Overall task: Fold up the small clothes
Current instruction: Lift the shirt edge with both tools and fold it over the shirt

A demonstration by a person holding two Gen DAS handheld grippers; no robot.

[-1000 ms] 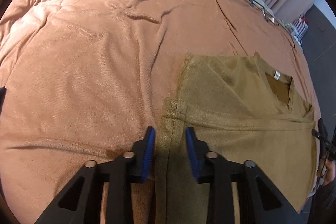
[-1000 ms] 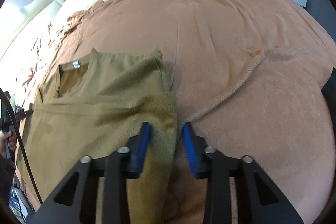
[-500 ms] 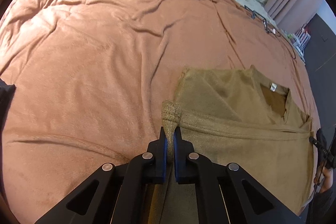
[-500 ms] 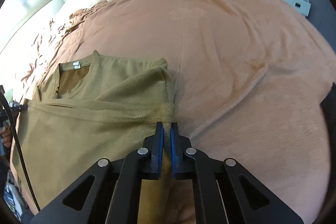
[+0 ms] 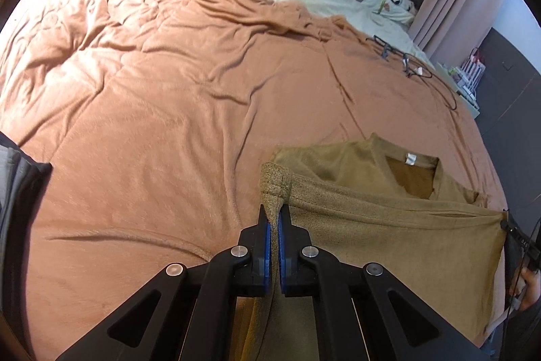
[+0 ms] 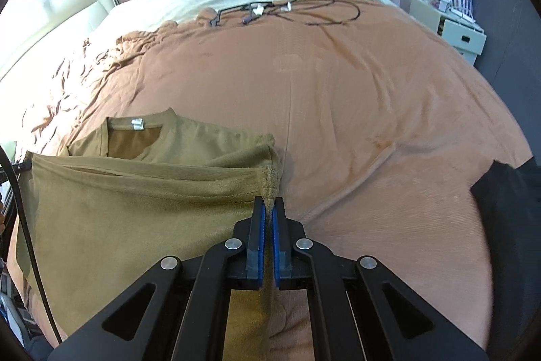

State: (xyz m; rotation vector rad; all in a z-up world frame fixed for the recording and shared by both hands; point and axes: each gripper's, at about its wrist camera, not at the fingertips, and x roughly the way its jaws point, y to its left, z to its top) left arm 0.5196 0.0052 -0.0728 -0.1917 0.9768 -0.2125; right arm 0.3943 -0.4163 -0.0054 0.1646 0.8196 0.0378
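Rumpled salmon-brown fleece blanket (image 5: 152, 124) covers the bed, giving a broad soft surface for folding. Lower centre of the left view: left gripper (image 5: 274, 219) pinches one hem corner of the olive-brown knit T-shirt (image 5: 372, 225). Lower centre of the right view: right gripper (image 6: 268, 208) is clamped on the opposite corner. Hem lifted between them, seemingly to carry it toward the white-tagged collar (image 6: 135, 127).

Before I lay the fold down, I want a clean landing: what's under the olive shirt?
The brown blanket lies under the olive shirt; it shows through the neck opening. Anything beneath the shirt's body is covered.
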